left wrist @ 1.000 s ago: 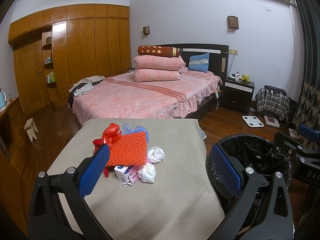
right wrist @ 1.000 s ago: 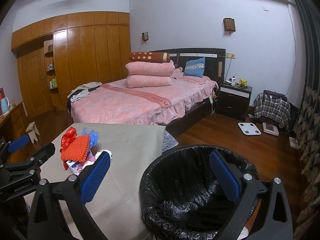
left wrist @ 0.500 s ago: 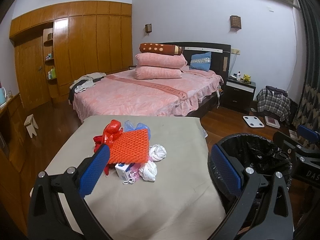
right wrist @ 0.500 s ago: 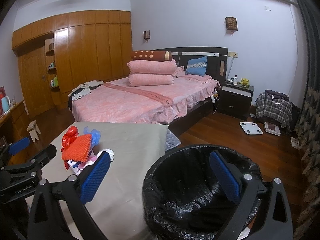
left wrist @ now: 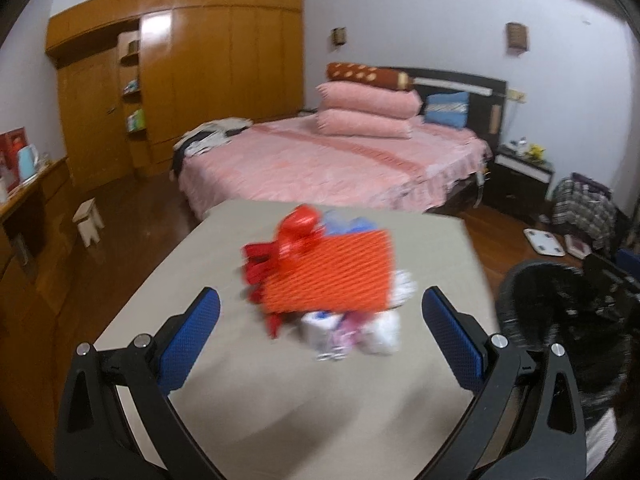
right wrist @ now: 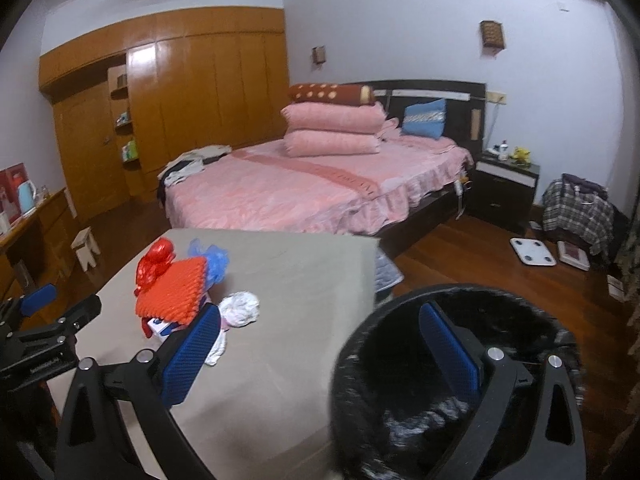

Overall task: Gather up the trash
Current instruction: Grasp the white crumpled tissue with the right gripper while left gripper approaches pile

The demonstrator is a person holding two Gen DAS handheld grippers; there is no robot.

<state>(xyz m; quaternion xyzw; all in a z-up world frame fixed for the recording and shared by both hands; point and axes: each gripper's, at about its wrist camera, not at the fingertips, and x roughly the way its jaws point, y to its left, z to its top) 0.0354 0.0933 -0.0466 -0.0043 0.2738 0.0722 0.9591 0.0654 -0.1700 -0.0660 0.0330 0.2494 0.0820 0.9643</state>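
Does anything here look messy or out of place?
Yes: a heap of trash sits on the grey table: orange netting, red ribbon, crumpled white tissues. The black-lined bin beside it is where it belongs.

Right tool gapes over blurred, seemingly black-lined bin.

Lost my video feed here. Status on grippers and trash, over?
Left gripper open, empty. Right gripper open, empty. Trash pile on table, bin alongside. Nothing in the way.
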